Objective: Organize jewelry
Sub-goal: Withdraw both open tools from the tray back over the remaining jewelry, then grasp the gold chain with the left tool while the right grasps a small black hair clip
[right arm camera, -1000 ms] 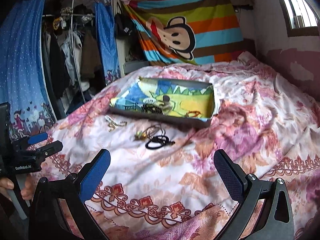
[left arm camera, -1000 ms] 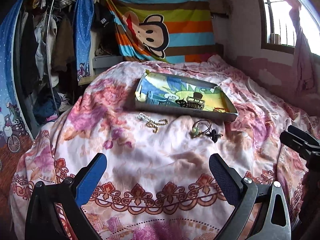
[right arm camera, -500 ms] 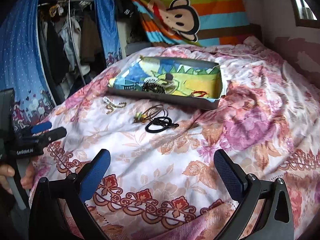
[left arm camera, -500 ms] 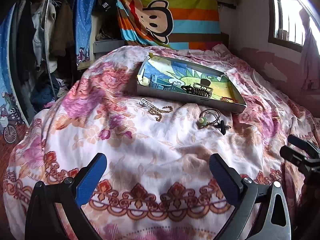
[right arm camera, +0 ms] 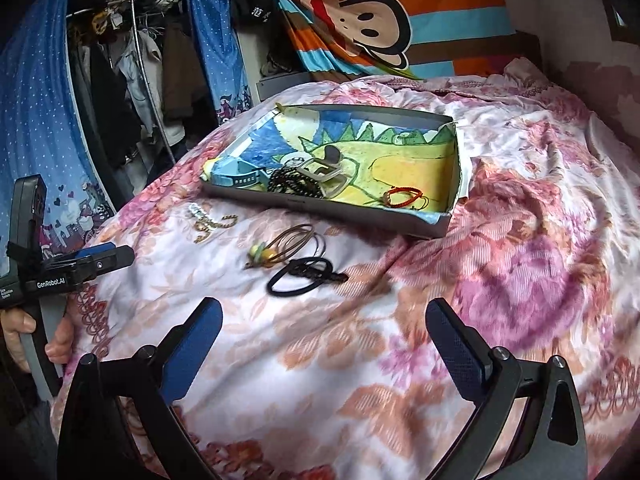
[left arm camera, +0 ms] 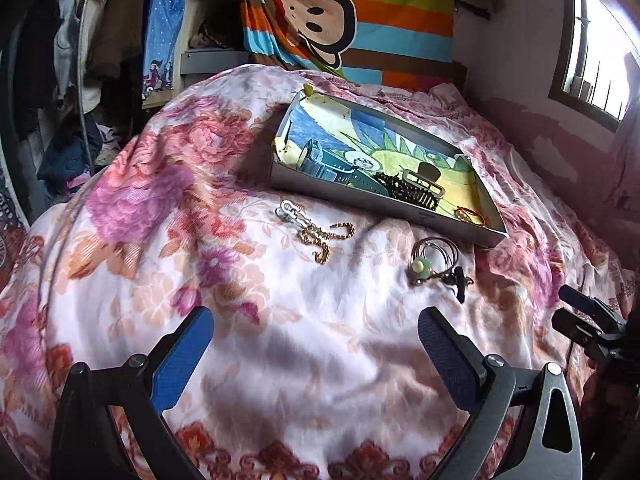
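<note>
In the left wrist view, the left claw (left arm camera: 316,344) hangs released at the bottom of the frame over the floral bedspread (left arm camera: 120,208), its blue pads spread wide with nothing between them. A gold chain (left arm camera: 326,236) lies just left of centre, and a bundle of hair ties (left arm camera: 436,258) to its right. The shallow tray (left arm camera: 360,196) sits above them, its long axis running from upper left to lower right. In the right wrist view, the right claw (right arm camera: 320,332) is likewise released and empty; a black hair tie (right arm camera: 300,276) lies at centre, long axis near horizontal, below the tray (right arm camera: 320,206)
</note>
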Tool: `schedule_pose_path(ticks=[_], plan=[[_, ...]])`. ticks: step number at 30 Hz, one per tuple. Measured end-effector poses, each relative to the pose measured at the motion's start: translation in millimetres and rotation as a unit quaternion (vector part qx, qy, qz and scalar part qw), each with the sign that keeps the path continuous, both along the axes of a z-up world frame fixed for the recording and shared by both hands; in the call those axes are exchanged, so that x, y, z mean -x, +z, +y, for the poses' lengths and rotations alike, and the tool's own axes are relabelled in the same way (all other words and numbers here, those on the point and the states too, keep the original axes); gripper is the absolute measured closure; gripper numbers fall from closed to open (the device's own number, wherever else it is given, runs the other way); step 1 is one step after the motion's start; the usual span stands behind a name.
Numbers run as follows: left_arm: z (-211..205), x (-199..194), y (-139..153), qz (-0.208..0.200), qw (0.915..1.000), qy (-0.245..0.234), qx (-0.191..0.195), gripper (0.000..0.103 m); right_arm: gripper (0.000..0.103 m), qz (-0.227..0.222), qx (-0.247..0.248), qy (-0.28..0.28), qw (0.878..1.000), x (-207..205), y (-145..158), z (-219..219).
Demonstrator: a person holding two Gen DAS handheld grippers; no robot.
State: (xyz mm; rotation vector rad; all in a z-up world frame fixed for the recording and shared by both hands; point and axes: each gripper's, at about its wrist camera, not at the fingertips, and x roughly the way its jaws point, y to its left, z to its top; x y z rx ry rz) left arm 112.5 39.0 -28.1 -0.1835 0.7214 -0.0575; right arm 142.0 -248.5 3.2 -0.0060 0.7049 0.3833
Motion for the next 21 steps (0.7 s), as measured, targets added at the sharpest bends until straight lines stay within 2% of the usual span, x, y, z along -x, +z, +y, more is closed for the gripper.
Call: schedule_pose_path(ticks=[3,5,6,8,11,13,14,19,21], plan=[[-4.1,-14.9,-0.7,-0.003,0.9999,-0.012,-0.009,0.001,0.013,0.009,0.006,0.006,1.0,-13.5,-4.7,2.6],[-7.9,-26.8,-2.2,-0.004,0.9996,-0.021,-0.018,0.006,0.021,0.02,0.005,0.009,1.0,-20.3,-9.9,3.5],[-9.5,-32.9,-2.9,-0.003,0.9995,-0.024,-0.023,0.01,0.024,0.029,0.005,0.012,0.999,-24.7,-14.2,4.9],[-13.1,-46.2,-5.6,-0.001,0.9991,-0.028,-0.032,0.016,0.037,0.041,0.006,0.016,0.999,-30.9,-19.8,8.2],[-15.4,-68.0,-12.3,0.009,0.9986,-0.032,-0.04,0.03,0.048,0.048,0.013,0.02,0.999,-38.8,-25.2,13.1],[-13.7,-79.7,-17.3,0.021,0.9986,-0.031,-0.038,0.043,0.054,0.05,0.019,0.024,0.998,-43.7,-27.8,15.3],[-11.4,-85.3,-20.3,0.028,0.9986,-0.029,-0.035,0.045,0.057,0.052,0.023,0.026,0.998,-46.5,-29.2,17.3],[4.0,-104.8,-31.4,0.046,0.9989,-0.014,0.003,0.06,0.059,0.064,0.027,0.033,0.997,-63.4,-35.6,21.5],[3.4,-107.4,-32.2,0.044,0.9989,-0.018,0.004,0.06,0.059,0.074,0.026,0.039,0.996,-69.5,-39.9,23.5]])
